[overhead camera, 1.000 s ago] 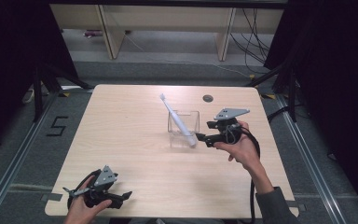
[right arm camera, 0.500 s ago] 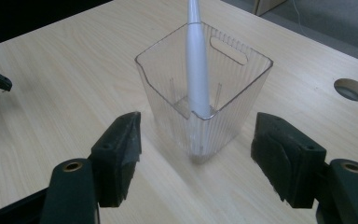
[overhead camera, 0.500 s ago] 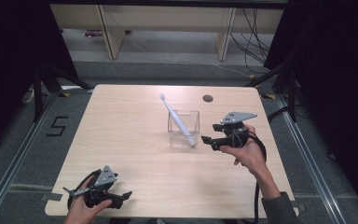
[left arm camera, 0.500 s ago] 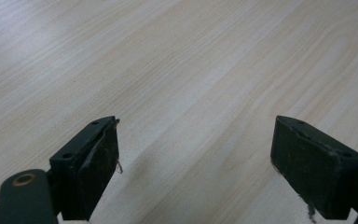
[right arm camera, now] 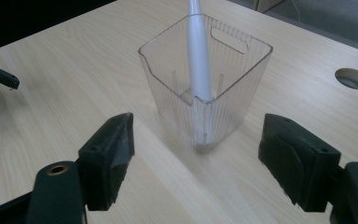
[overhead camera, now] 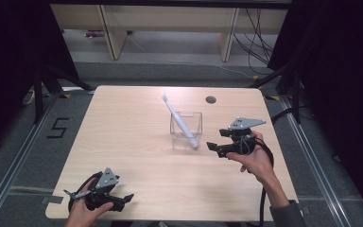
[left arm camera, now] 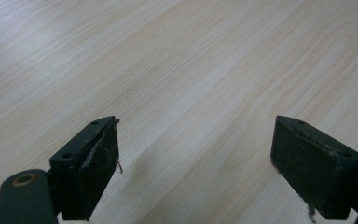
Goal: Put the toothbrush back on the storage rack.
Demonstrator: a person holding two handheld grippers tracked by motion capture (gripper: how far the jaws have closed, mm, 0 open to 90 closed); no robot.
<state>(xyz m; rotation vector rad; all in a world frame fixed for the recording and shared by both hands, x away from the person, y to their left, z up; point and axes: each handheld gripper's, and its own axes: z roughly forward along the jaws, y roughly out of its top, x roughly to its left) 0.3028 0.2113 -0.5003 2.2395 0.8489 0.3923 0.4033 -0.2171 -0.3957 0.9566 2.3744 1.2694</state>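
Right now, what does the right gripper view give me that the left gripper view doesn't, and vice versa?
Right gripper view: a clear bin standing on the table, a grey-white tool leaning inside it with its top sticking out above the rim, and a round hole in the tabletop beyond. Left gripper view: bare wood grain of the table, nothing between or ahead of the jaws. Shared: each looks along its own hand-held gripper, right and left, with black jaws spread wide and holding nothing, above the same light wooden table.

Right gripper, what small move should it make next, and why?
Probably back a little farther away: the right gripper is open with nothing between its jaws, and the grey toothbrush-like stick already leans inside the clear ribbed plastic cup.
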